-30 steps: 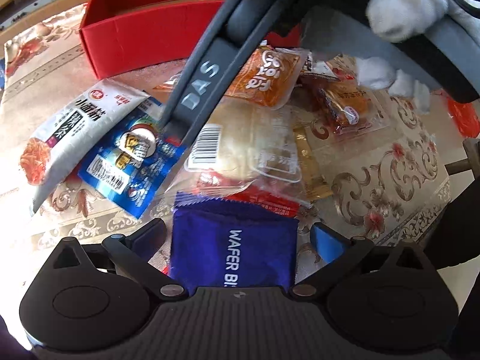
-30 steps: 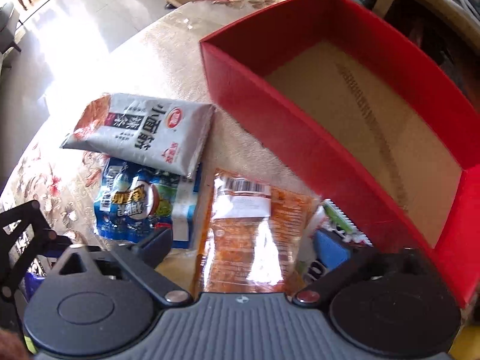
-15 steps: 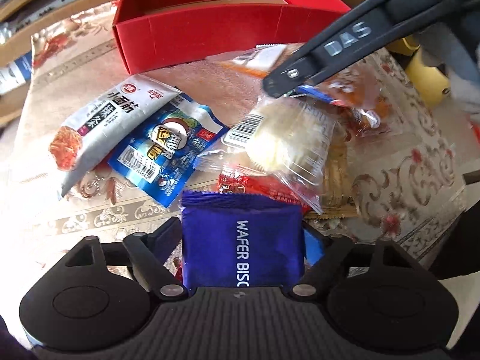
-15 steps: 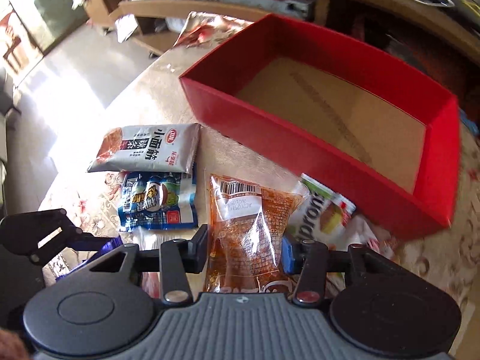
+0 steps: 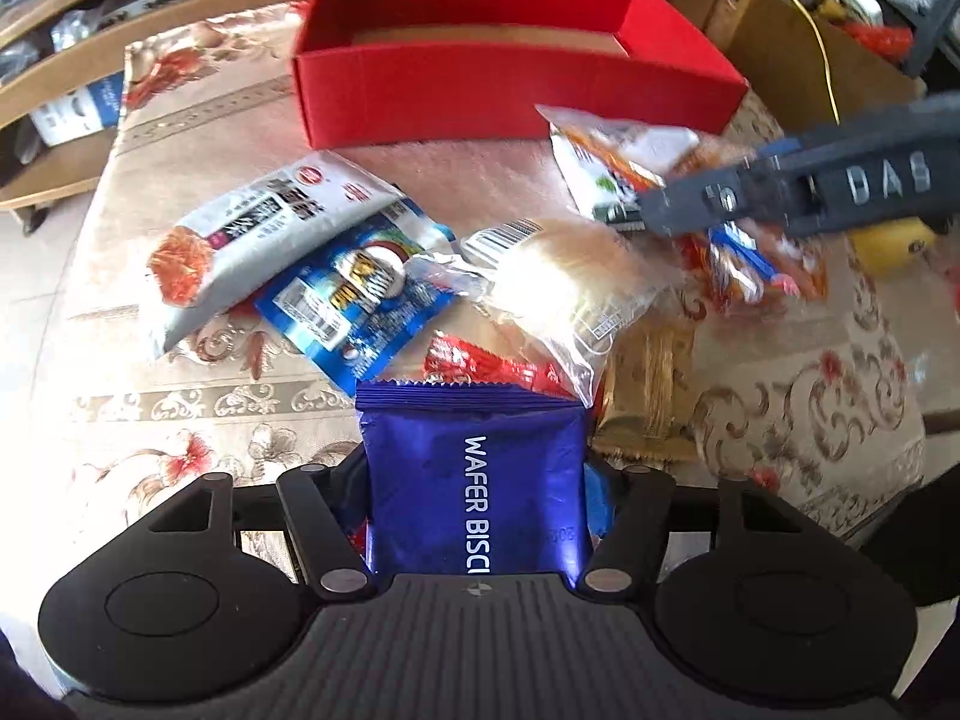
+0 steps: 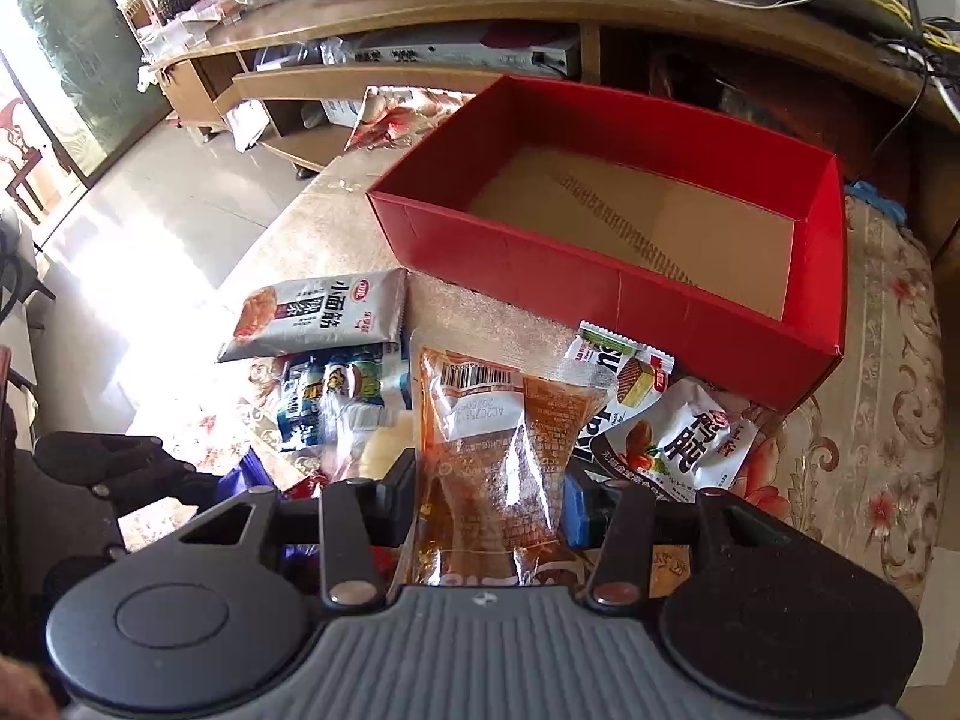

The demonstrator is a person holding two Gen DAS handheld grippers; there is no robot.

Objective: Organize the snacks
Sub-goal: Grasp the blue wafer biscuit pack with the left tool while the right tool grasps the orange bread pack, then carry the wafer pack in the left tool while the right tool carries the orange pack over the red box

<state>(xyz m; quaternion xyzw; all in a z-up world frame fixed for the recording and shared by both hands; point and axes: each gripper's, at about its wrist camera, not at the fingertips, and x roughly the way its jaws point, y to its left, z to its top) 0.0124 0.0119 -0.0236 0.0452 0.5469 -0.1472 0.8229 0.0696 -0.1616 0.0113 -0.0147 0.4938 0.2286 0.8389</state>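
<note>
I am working both tools at once here. My left hand-held gripper (image 5: 477, 483) has just been closing, and it is now pinching the blue wafer biscuit pack (image 5: 474, 480) by its two side edges, the pack standing up between the pads with its crimped top edge pointing away from me. My right hand-held gripper (image 6: 489, 489) is pinching the orange clear-windowed snack pouch (image 6: 501, 444) near its lower end, and the pouch is hanging forward of the pads with its barcode end farthest out.

The red box (image 6: 600, 282) is sitting ahead of both tools on the tabletop (image 6: 888, 396), open at the top and, as far as I can see, with nothing on its cardboard floor. Ahead and left of the right tool, the white noodle-snack bag (image 6: 324, 312) and the blue packet (image 6: 336, 390) are lying on the cloth, overlapping. Just ahead of my left tool a clear-wrapped bun (image 5: 564, 294) is lying across a red wrapper (image 5: 480, 363).

I judge the step to be carrying these two packs into the box. To do it well I am planning to lift each clear of the near wall before going forward, since the orange pouch is floppy and its free end could catch on the rim. I would bring one tool in at a time, so that they do not crowd each other over the box, and let go low over the floor.
</note>
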